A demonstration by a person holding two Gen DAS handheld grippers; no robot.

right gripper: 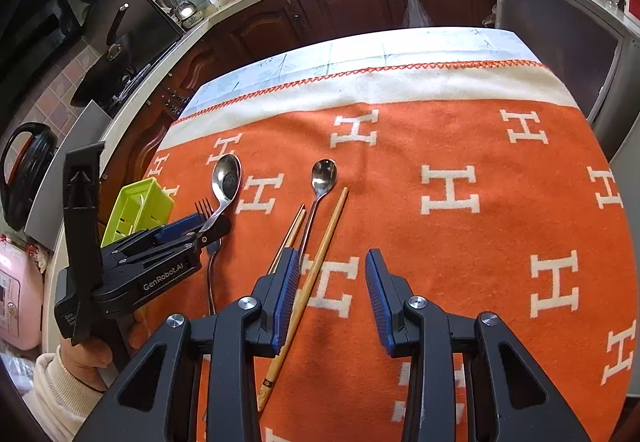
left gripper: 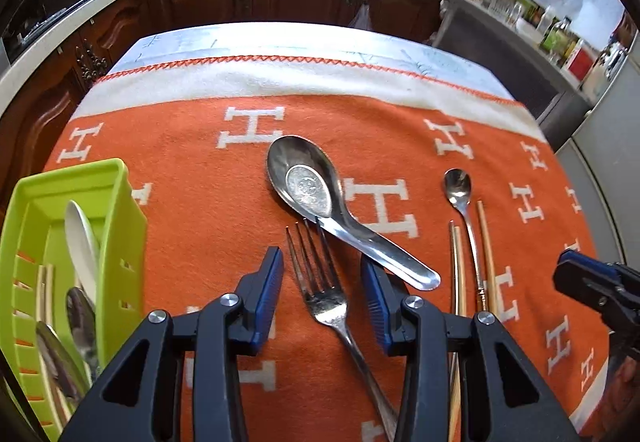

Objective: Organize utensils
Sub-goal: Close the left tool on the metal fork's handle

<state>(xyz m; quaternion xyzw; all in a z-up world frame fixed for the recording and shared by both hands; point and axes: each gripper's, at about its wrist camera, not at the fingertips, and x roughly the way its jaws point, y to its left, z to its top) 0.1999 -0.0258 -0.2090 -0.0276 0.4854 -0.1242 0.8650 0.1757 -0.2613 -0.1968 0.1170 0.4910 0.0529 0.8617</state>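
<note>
Left claw hides fork handle; contact unclear.

The right half of the orange blanket lies bare and open to a gripper. Toward the left, chopsticks, a small spoon, fork and big spoon crowd together; the green basket walls the far-left edge.

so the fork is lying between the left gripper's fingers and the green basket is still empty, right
Not quite. The fork does lie between the left gripper fingers, but the green basket is not empty: the left wrist view shows a white spoon and metal utensils in it.
</note>
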